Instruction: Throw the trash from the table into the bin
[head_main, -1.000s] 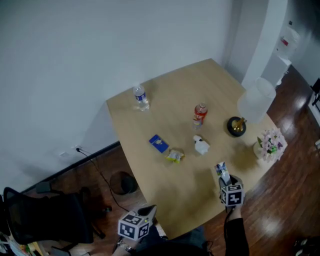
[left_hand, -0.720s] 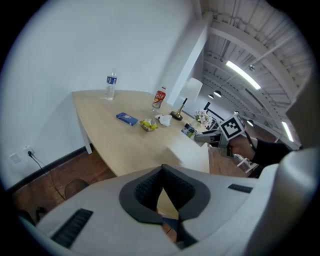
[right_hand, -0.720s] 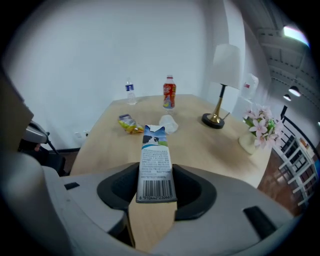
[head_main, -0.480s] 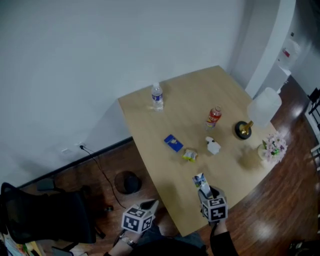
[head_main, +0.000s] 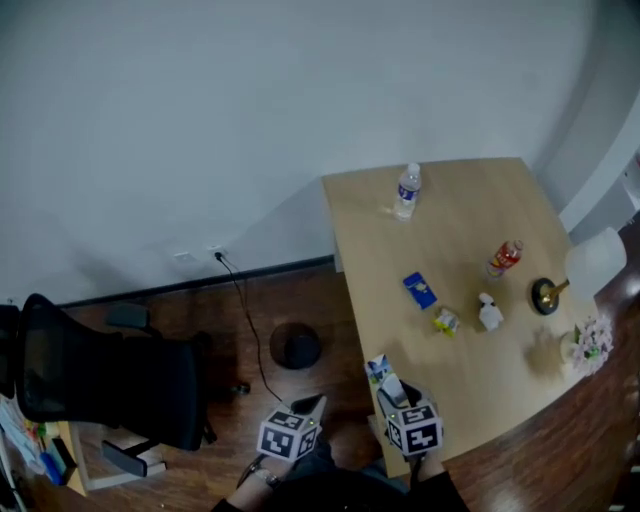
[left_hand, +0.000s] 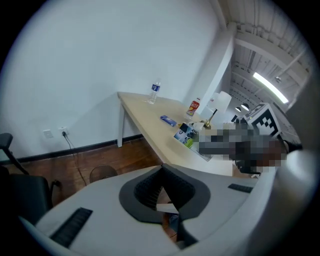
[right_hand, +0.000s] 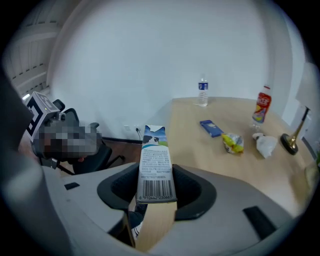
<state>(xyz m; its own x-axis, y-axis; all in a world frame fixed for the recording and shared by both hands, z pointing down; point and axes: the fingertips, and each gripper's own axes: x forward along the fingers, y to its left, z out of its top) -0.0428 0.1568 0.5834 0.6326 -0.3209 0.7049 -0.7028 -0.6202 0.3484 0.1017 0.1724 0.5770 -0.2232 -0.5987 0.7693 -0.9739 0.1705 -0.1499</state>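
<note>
The right tool (right_hand: 156, 176) holds one milk carton (head_main: 378, 368) tight between its two pads. The carton has a cow picture on top and a bar code lower down. It is up in the air over the near left edge of the table (head_main: 470, 385).

The left tool (left_hand: 162, 170) is closed, tips together, with nothing in it. It hangs over the wood floor, just beside the right tool.

One dark round bin (head_main: 296, 346) sits on the floor to the left of the table. It is apart from the carton, and nothing lies between them. A thin black cable (head_main: 243, 300) runs from the wall socket (head_main: 215, 254) down past the bin. One black chair (head_main: 100, 385) stands further left, well away.

Six small things and one lamp stand on the table. There are two bottles: one clear water bottle (head_main: 406, 190) near the far edge and one red bottle (head_main: 505, 257) more to the right. There is one blue packet (head_main: 420, 290) in the middle. Just beside it lies one yellow wrapper (head_main: 446, 321). Next to that is one crumpled white piece (head_main: 489, 313). At the right edge stand one lamp (head_main: 595, 262) with a white shade and one bunch of flowers (head_main: 590, 343).
</note>
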